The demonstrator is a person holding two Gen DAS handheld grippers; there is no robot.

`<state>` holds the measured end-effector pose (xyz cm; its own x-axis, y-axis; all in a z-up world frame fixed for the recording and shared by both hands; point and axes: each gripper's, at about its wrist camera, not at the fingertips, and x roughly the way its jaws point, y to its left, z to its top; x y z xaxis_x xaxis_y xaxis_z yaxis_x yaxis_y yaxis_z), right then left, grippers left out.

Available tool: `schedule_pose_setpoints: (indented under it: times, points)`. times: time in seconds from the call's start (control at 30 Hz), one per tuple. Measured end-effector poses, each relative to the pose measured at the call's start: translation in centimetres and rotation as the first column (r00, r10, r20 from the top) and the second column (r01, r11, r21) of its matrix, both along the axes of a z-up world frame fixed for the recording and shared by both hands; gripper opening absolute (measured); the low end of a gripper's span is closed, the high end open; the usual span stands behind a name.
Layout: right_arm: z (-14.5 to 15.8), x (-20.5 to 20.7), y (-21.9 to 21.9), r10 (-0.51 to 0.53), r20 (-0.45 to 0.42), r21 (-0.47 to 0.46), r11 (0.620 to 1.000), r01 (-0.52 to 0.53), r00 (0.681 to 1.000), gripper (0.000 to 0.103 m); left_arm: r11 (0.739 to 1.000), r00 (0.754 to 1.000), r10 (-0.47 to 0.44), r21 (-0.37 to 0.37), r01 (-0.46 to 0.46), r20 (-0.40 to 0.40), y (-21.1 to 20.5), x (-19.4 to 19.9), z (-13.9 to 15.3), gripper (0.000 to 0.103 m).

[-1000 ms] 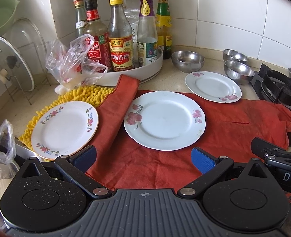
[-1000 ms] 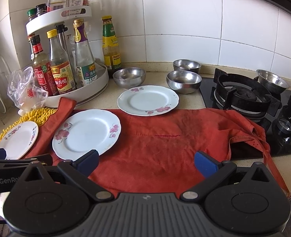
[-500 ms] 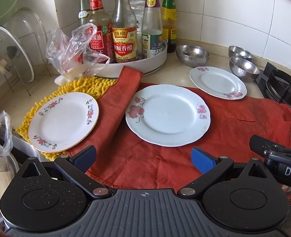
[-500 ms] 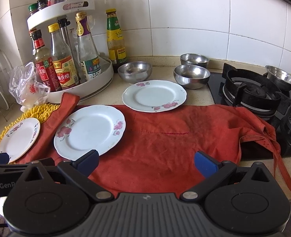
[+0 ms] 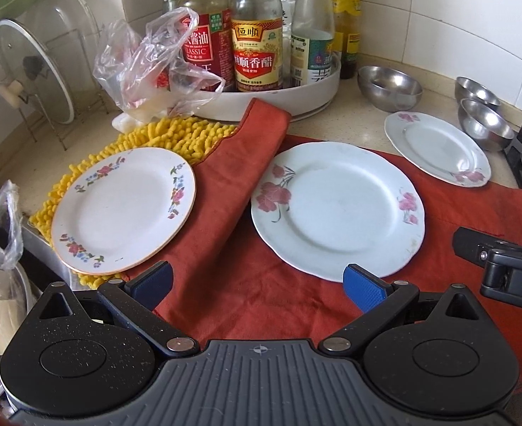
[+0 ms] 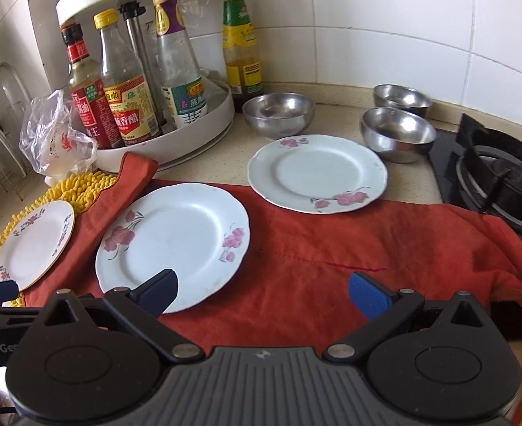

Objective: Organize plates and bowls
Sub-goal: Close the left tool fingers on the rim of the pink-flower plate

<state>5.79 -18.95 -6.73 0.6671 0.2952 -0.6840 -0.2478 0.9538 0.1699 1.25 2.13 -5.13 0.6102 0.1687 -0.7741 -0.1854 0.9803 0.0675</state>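
Three flowered plates lie on the counter. A small plate rests on a yellow mat at the left. A larger one sits on the red cloth in the middle, and a third plate lies farther right. Three steel bowls stand behind the plates. My left gripper is open over the cloth between the two nearer plates. My right gripper is open too, its left fingertip over the middle plate's near rim.
A white turntable rack of sauce bottles stands at the back left with a crumpled plastic bag beside it. A pot lid leans in a wire rack at the far left. A gas hob lies at the right.
Both grippers have moved forward and lower towards the plates, which now look larger. Jaws stay open. Nothing on the counter has shifted.
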Motion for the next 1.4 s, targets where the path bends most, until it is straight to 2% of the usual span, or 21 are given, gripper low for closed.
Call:
schedule_pose_setpoints:
  times: [0.37,0.5,0.67,0.9,1.07,1.2,1.4]
  points:
    - [-2.2,5.7,0.6,0.172,-0.057,0.026,0.985,-0.171,0.983,0.101,0.994,0.995,0.089,0.068,-0.086,-0.048,-0.3,3.0,-2.1,0.103]
    - [-3.2,7.3,0.6,0.238,-0.083,0.049,0.971,-0.235,0.968,0.099,0.990,0.985,0.142,0.037,-0.138,-0.101,0.3,3.9,-3.0,0.103]
    - [-4.1,8.7,0.8,0.293,-0.111,0.091,0.955,-0.283,0.950,0.098,0.984,0.979,0.174,-0.010,-0.176,-0.106,0.4,4.2,-3.5,0.102]
    - [-4.8,9.6,1.5,0.330,-0.149,0.138,0.940,-0.311,0.932,0.092,0.993,0.987,0.117,-0.007,-0.119,-0.110,-0.2,5.4,-3.7,0.101]
    - [-4.6,10.0,1.4,0.320,-0.164,0.165,0.941,-0.294,0.933,0.089,0.999,0.993,0.016,-0.030,-0.019,-0.113,-0.4,6.7,-3.9,0.100]
    - [-4.5,10.4,1.6,0.310,-0.167,0.199,0.940,-0.276,0.936,0.082,0.997,0.990,-0.063,-0.057,0.056,-0.123,-0.3,7.9,-4.3,0.099]
    - [-4.5,10.6,2.0,0.301,-0.163,0.212,0.941,-0.265,0.940,0.082,0.974,0.988,-0.122,-0.203,0.102,-0.092,1.8,8.7,-4.8,0.095]
